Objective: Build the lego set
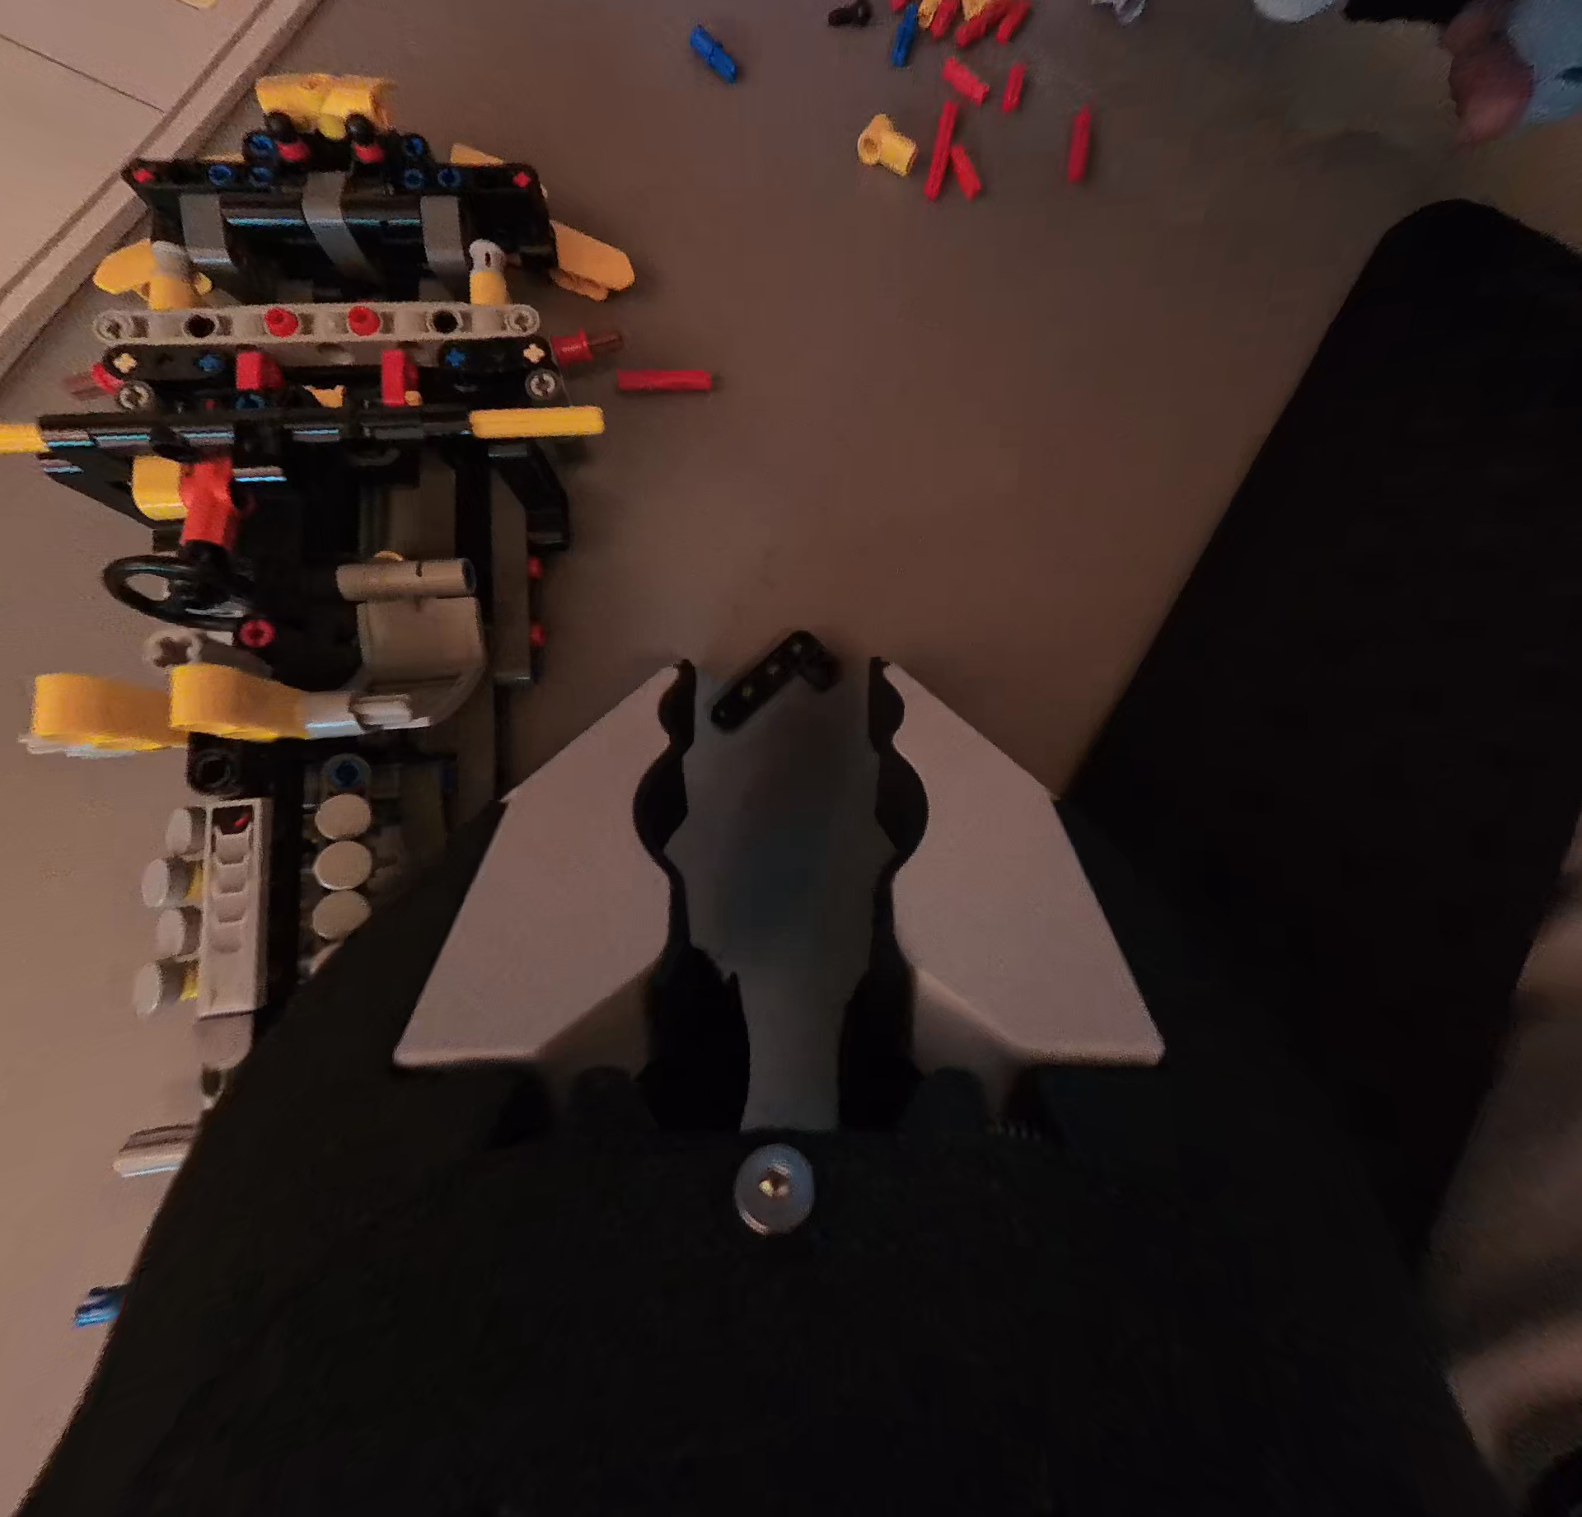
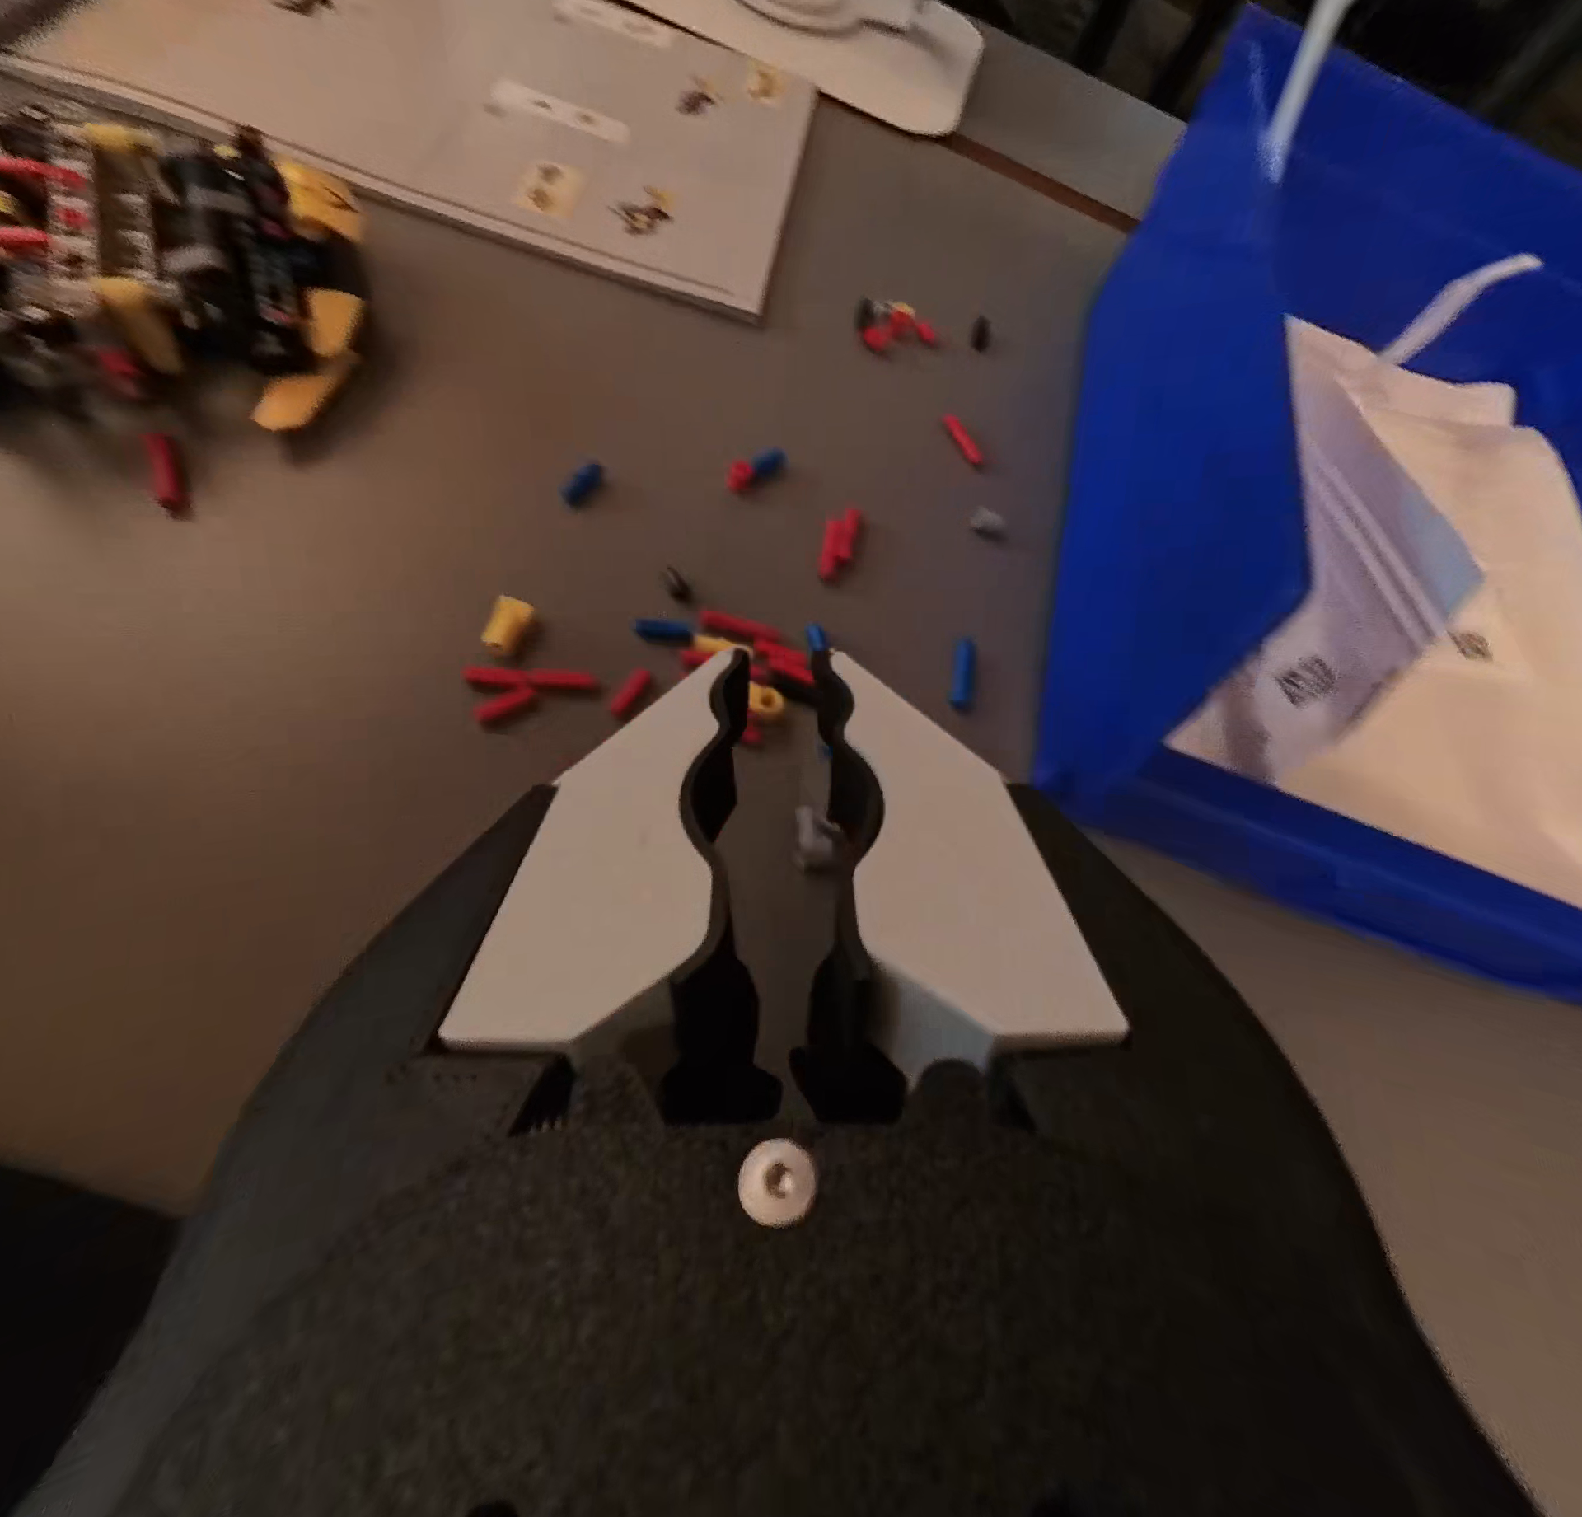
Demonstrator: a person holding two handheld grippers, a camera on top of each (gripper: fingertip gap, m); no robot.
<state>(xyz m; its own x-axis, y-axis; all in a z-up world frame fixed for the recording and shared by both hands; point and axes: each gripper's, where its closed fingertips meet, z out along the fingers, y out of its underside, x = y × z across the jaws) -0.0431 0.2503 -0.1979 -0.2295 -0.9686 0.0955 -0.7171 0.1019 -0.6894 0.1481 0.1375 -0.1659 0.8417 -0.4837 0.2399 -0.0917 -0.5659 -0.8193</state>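
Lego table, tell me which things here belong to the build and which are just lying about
Part of the build:
- half-built model
- black angled beam, between the left claw tips
- loose pins under the open right claw
- instruction booklet

Just lying about:
- blue bin
- white paper bag inside it
- white lamp base

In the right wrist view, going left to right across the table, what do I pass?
Half-built lego model → instruction booklet → scattered loose lego pins → blue bin → white paper bag inside it.
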